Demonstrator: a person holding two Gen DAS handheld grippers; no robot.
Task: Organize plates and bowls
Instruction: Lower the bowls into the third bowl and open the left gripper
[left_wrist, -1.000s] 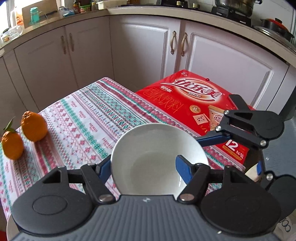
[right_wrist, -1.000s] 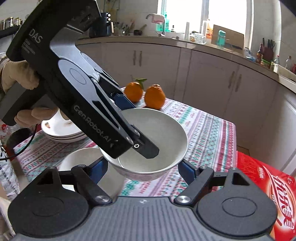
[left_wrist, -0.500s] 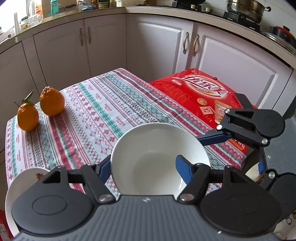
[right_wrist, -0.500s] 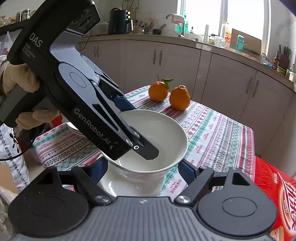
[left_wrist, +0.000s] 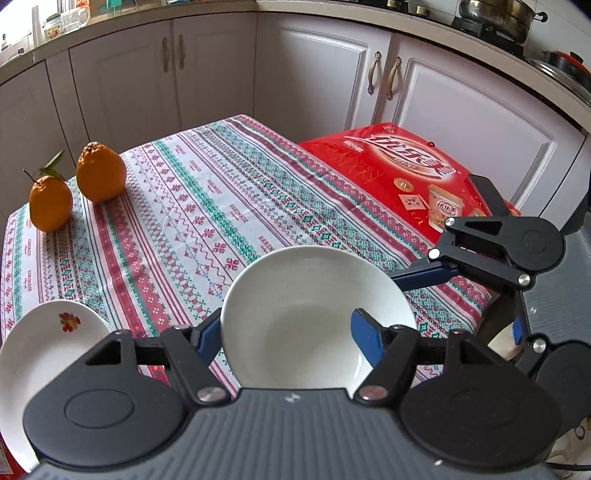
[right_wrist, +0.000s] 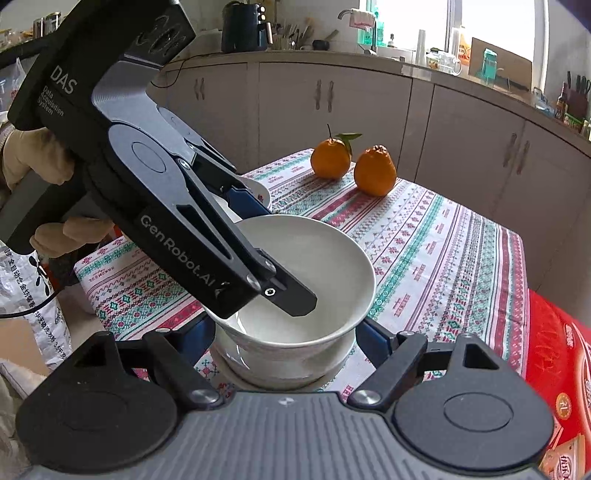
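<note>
Both hand-held grippers meet at one white bowl (left_wrist: 317, 317): the left hand-held gripper (left_wrist: 286, 338) pinches its rim, one finger inside and one outside, while the right hand-held gripper (right_wrist: 284, 338) brackets the bowl with jaws apart, and I cannot tell whether its pads touch. The bowl sits mouth-up, slightly tilted, nested over a second bowl (right_wrist: 280, 369) near the front edge of the counter (left_wrist: 221, 206); being round, it has no long axis. Compared with a second ago, the bowl is lower and now over the second one, and a flower-printed plate (left_wrist: 44, 354) has come into the left view at lower left. Two oranges (left_wrist: 77, 188) sit well apart at the far corner of the patterned cloth. A red box (left_wrist: 402, 173) lies just beyond the counter, with pale kitchen cabinets (left_wrist: 332, 81) behind.
</note>
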